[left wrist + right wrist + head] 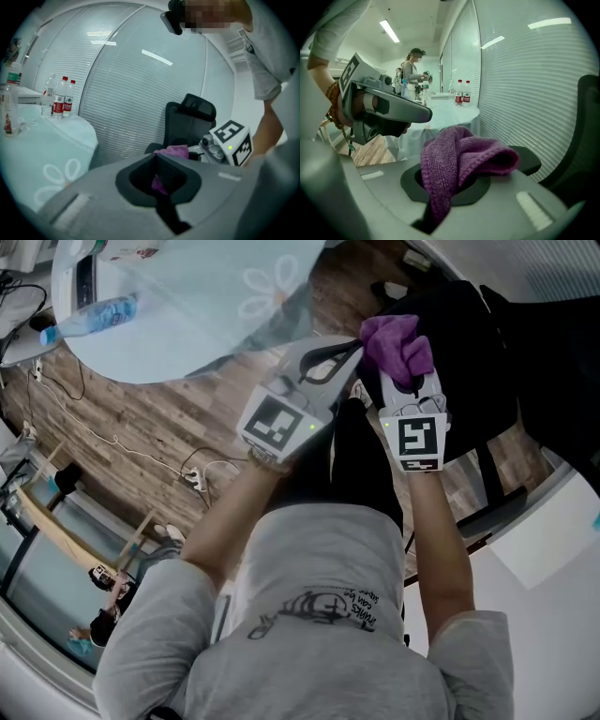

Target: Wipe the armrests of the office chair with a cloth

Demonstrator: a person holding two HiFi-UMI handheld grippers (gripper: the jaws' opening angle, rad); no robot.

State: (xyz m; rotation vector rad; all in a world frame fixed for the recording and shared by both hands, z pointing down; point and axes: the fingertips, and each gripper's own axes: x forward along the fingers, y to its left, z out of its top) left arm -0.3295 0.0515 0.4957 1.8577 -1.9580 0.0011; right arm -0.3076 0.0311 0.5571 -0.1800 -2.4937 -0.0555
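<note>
While the right tongs (446, 186) are pinching the purple cloth (461, 157) by its lower end, the bunched top is flopping loose toward a dark pad (528, 162), and I'm reading that as an armrest of the office chair (473, 343). Whether fabric is touching the pad, I can't tell from here. The left tongs (158, 164) are pressed together with nothing between them, their tip hanging just beside the cloth, and a sliver of purple is showing through the opening behind the tip.

Now the danger. Only a small part of the cloth is sitting in that pinch, so a firm drag along the armrest is likely to be pulling it free. Pressure from one side is also risky, since an office chair may be swivelling away under the push. And with the left tongs riding this close, they could be snagging the loose fold mid-stroke.
</note>
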